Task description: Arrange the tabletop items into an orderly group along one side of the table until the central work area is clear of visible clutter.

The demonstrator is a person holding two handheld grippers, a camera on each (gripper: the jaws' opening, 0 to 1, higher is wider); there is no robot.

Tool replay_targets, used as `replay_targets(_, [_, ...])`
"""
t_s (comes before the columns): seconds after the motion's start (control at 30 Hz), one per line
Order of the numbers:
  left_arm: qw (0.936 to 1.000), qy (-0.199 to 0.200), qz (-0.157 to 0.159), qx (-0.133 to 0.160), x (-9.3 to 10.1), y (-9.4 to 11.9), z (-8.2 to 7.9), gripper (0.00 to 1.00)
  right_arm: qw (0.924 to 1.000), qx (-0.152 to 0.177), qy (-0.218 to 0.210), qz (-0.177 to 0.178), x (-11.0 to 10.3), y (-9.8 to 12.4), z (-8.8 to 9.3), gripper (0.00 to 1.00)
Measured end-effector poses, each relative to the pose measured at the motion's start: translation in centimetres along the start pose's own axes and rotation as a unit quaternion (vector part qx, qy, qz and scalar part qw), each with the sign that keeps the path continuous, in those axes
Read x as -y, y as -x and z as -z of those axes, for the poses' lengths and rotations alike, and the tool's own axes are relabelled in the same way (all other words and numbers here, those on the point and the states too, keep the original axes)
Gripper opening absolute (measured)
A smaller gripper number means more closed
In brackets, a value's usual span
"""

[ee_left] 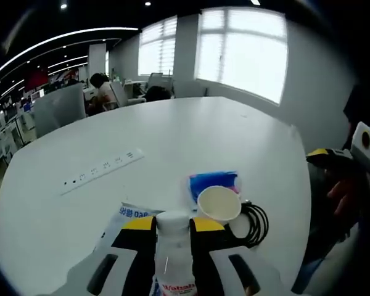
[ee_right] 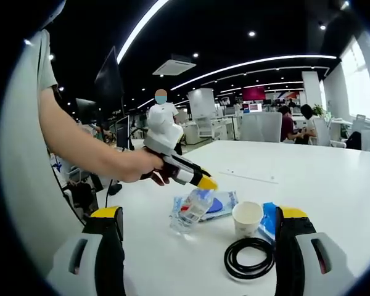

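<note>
Sorting is looking partly done: left tool (ee_right: pixel 205 182) is clamping a clear water bottle (ee_right: pixel 191 213) tilted over the wipes packet (ee_right: pixel 219 203), paper cup (ee_right: pixel 247 218) and black cable coil (ee_right: pixel 250 258) clustering nearby on the counter (ee_right: pixel 333 179), right tool (ee_right: pixel 197 246) standing apart, empty.

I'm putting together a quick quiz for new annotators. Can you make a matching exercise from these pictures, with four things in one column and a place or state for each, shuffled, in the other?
Things:
1. bottle
2. paper cup
3. black cable
4. power strip

Place or state:
A. coiled in a ring on the table, near the right tool
B. standing upright and open, between the blue packets
C. clamped in the left tool, tilted
D. lying flat on the white table, apart from the other items

Pairs: 1-C, 2-B, 3-A, 4-D
</note>
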State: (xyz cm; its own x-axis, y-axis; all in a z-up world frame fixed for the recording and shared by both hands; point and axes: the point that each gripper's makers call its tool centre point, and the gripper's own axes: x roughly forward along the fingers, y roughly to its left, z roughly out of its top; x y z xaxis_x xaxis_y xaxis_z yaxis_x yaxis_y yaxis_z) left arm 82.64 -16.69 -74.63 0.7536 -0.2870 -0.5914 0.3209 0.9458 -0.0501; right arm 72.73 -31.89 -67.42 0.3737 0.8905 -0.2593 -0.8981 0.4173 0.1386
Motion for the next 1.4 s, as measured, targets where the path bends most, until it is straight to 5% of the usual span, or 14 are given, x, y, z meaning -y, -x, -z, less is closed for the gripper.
replay_targets(0.07, [0.9999, 0.006, -0.006, 0.008, -0.1, 0.5, -0.1, 0.16, 1.0, 0.001, 0.001, -0.004, -0.3, 0.0, -0.1, 0.99])
replay_targets(0.13, [0.9992, 0.01, 0.008, 0.039, 0.5, 1.5, -0.9, 0.0, 1.0, 0.001, 0.003, -0.007, -0.5, 0.0, -0.1, 0.99])
replay_targets(0.17, [0.9974, 0.019, -0.039, 0.058, -1.1, 2.4, -1.5, 0.0, 1.0, 0.002, 0.002, -0.009, -0.6, -0.1, -0.1, 0.99])
replay_targets(0.23, [0.9989, -0.016, 0.005, 0.043, 0.2, 3.5, -1.1, 0.0, 0.9999, 0.002, 0.004, -0.015, -0.8, -0.1, 0.0, 0.99])
replay_targets(0.3, [0.9985, -0.008, -0.001, 0.055, -0.2, 4.0, -1.1, 0.0, 0.9998, 0.004, 0.002, -0.019, -0.9, -0.2, -0.1, 0.99])
replay_targets(0.33, [0.9981, 0.033, -0.007, 0.052, -0.6, 4.0, -0.9, 0.0, 0.9998, 0.005, 0.004, -0.019, -0.8, -0.2, -0.4, 0.99])
replay_targets(0.43, [0.9994, -0.014, -0.006, 0.03, -0.3, 4.4, 0.1, 0.0, 0.9995, 0.003, 0.014, -0.027, -0.9, -0.1, -0.6, 0.99])
replay_targets(0.63, [0.9999, -0.001, 0.004, 0.014, 0.5, 3.9, 1.4, 0.0, 0.9997, 0.004, 0.01, -0.024, 0.0, -0.2, -0.5, 0.99])
replay_targets(1.4, [0.9926, -0.037, 0.07, -0.092, 4.2, -4.8, 4.0, 0.18, 0.9999, -0.006, 0.003, -0.01, 1.0, 0.2, 1.6, 0.99])
